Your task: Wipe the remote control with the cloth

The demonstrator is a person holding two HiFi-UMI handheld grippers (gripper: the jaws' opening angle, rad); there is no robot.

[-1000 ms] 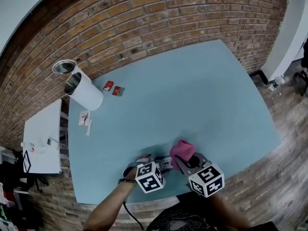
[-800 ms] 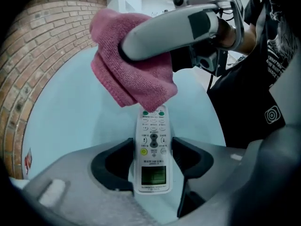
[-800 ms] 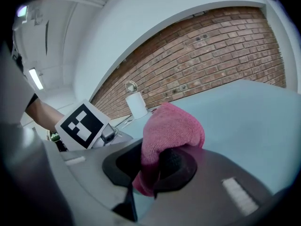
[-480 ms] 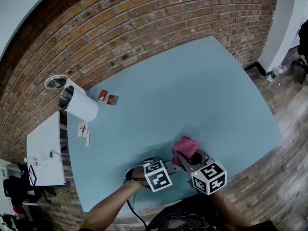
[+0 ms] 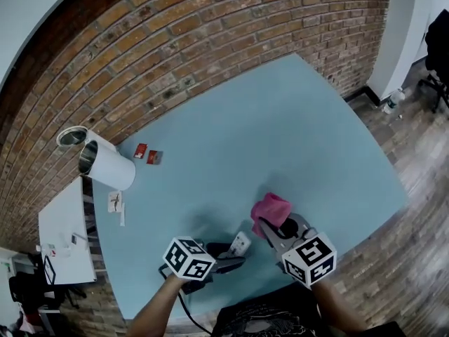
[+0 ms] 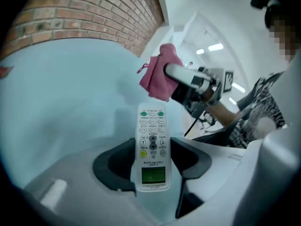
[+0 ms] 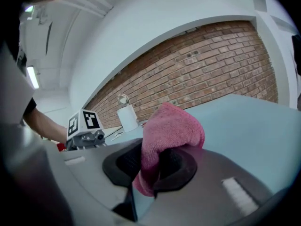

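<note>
head: left gripper (image 5: 231, 255) low over table (image 5: 280, 132) near edge, right gripper (image 5: 269, 225) just beside, pointing inward | left gripper view: jaws, just closing, clamp remote (image 6: 152, 145) by its sides, keypad up | right gripper view: jaws pinch bunched cloth (image 7: 171, 126)

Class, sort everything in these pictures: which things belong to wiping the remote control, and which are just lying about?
Part of the job:
- remote control
- pink cloth

Just lying about:
- white cylindrical container
- small red packets
- paper slips
- white side table
</note>
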